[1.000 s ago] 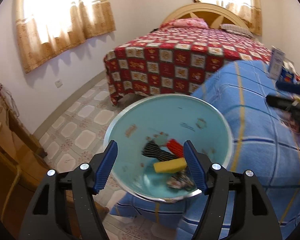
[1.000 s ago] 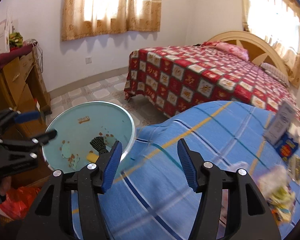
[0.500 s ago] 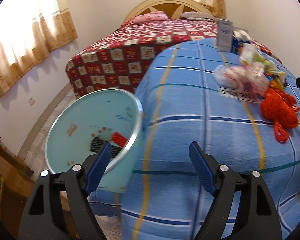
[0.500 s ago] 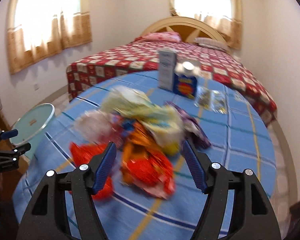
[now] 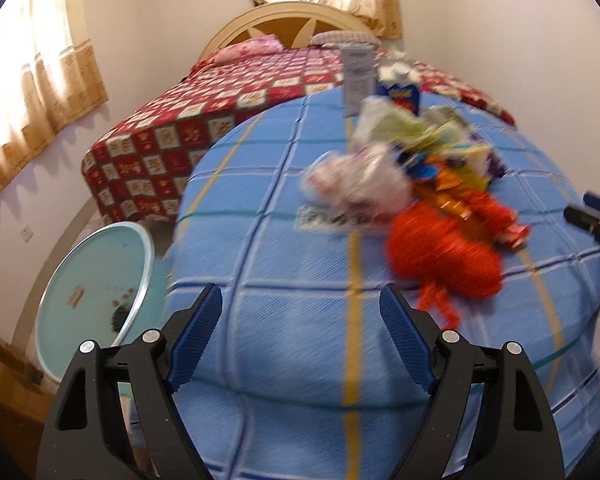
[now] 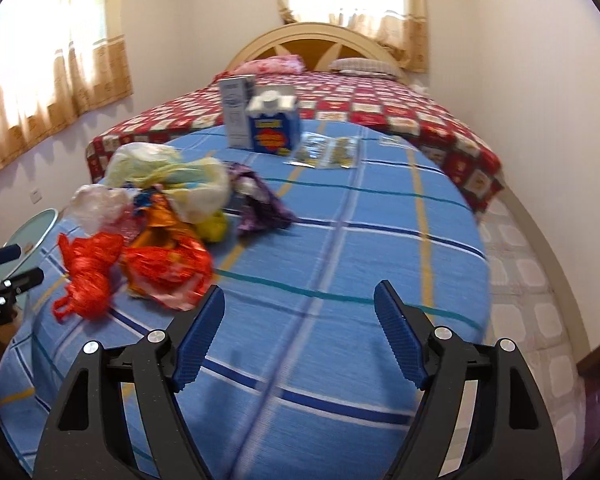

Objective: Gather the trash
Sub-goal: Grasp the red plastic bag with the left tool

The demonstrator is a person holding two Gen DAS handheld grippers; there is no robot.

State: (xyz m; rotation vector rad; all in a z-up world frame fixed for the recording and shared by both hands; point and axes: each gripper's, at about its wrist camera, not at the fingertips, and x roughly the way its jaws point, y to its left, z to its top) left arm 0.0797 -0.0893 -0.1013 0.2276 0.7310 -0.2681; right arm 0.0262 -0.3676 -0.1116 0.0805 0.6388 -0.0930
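Hovering open right tool [image 6: 300, 340], bare blue tablecloth [image 6: 360, 248] ahead

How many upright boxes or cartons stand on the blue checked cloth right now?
2, side by side at the far end: a tall white box and a blue carton just right of it. The trash pile might hide smaller ones.

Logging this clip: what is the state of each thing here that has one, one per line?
left gripper: open, empty.
right gripper: open, empty, jaws just widened.
trash pile: heaped on the blue cloth, uncollected.
red bag: crumpled, lying flat.
bin: open, some litter inside.
blue carton: upright.
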